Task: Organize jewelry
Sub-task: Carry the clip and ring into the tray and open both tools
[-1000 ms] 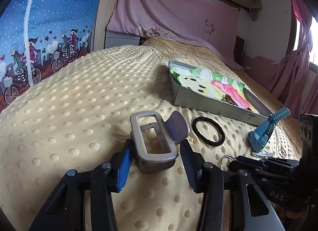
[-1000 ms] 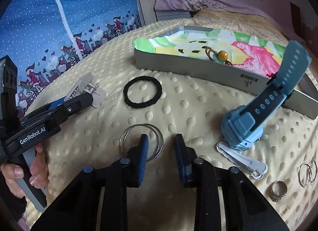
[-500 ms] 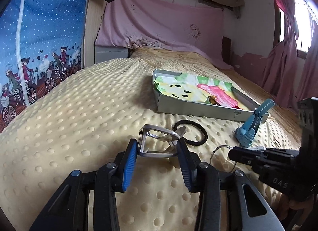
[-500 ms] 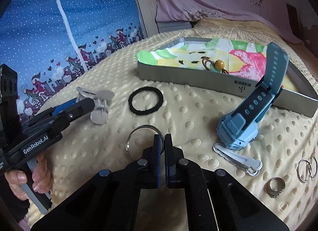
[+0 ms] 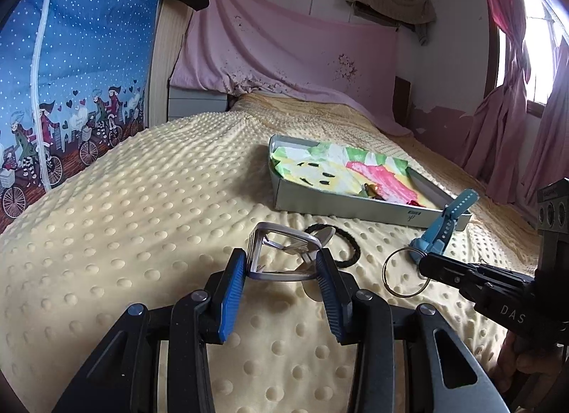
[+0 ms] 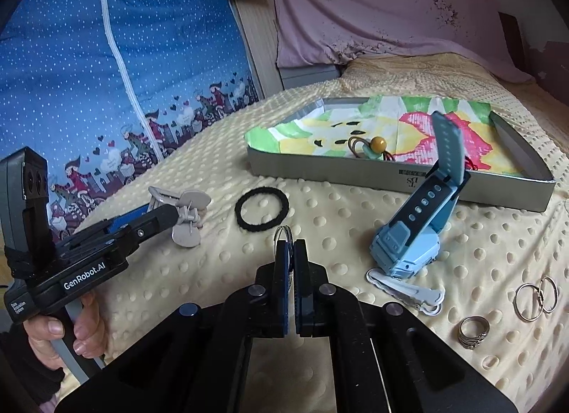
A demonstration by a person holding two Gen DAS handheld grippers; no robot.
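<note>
1. The left gripper (image 5: 281,267) has its blue-padded fingers (image 5: 233,292) pinching a silver-grey hair claw clip (image 5: 284,253), lifted off the yellow dotted bed cover (image 5: 142,199).
2. The right wrist view shows that same claw clip (image 6: 185,213) side-on, its two rounded paddle handles sticking out past the left gripper (image 6: 167,215), which a hand (image 6: 67,338) grips by its handle at the lower left.
3. The right gripper (image 6: 292,247) has its fingers pressed nearly together on a thin metal hoop (image 6: 283,233); in this view only a narrow arc of the hoop shows above the fingertips.
4. The left wrist view shows that hoop (image 5: 405,272) as a full circle, held at the tip of the right gripper (image 5: 426,265) above the bed cover.
5. A black hair tie (image 6: 262,210) lies flat on the bed cover between the two grippers; in the left wrist view the black hair tie (image 5: 341,245) is partly behind the clip.
6. A blue watch (image 6: 416,231) stands just beside the near wall of a grey tray (image 6: 391,181) lined with bright paper, its strap rising over the rim.
7. Only the right wrist view shows clearly a bead hair tie (image 6: 373,148) inside the tray, a white snap clip (image 6: 405,292) touching the watch, a silver ring (image 6: 473,331) and a pair of linked hoops (image 6: 537,297) at the right.
</note>
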